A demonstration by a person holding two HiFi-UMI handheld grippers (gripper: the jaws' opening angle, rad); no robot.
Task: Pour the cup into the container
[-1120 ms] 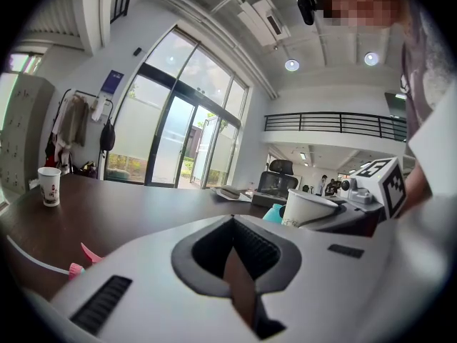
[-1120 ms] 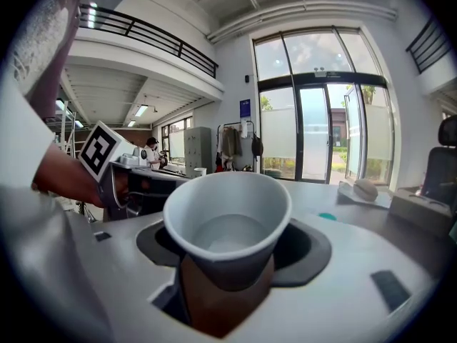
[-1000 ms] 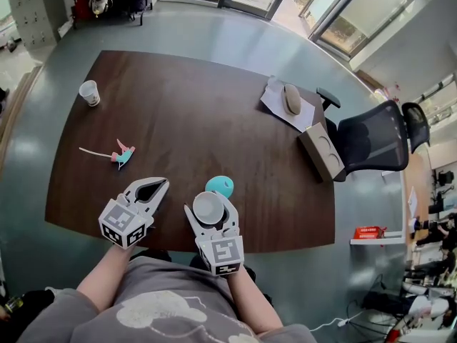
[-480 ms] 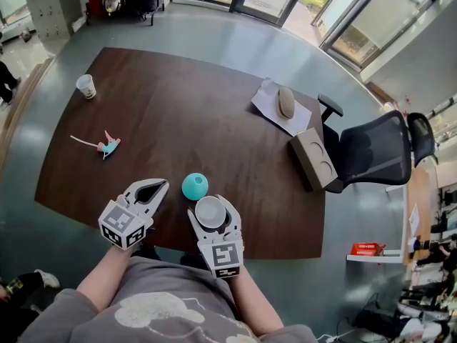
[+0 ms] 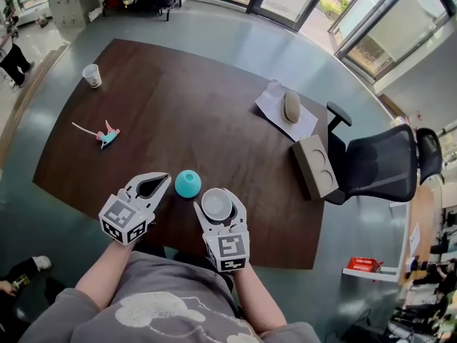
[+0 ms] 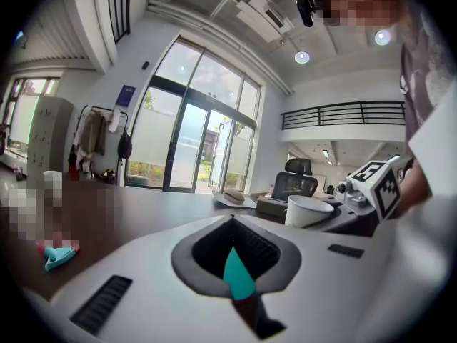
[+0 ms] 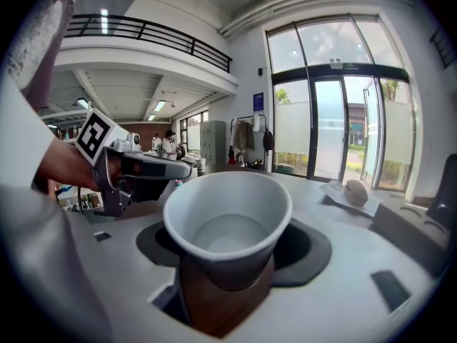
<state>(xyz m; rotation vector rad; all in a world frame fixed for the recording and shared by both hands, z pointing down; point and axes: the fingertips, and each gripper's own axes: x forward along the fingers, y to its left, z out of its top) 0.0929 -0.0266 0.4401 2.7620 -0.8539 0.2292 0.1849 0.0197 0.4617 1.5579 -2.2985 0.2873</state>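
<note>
A white paper cup (image 5: 216, 204) stands upright between the jaws of my right gripper (image 5: 218, 194), which is shut on it above the table's near edge. In the right gripper view the cup (image 7: 227, 213) fills the middle, and its inside looks pale and bare. A round teal container (image 5: 188, 183) sits on the dark table (image 5: 178, 98), just left of the cup and right beside the tips of my left gripper (image 5: 158, 181). The left gripper's jaws meet at the tips with nothing held. In the left gripper view a sliver of the teal container (image 6: 238, 277) shows through them.
A second paper cup (image 5: 91, 75) stands at the table's far left, and a pink and teal toy (image 5: 106, 135) lies nearer on the left. A sheet of paper with a grey oval object (image 5: 291, 106), a cardboard box (image 5: 314, 166) and a black office chair (image 5: 371, 163) are at the right.
Both grippers have shifted right along the table's near edge. The teal container, earlier just beyond the cup, now lies to the cup's left, by the left gripper's tips.
</note>
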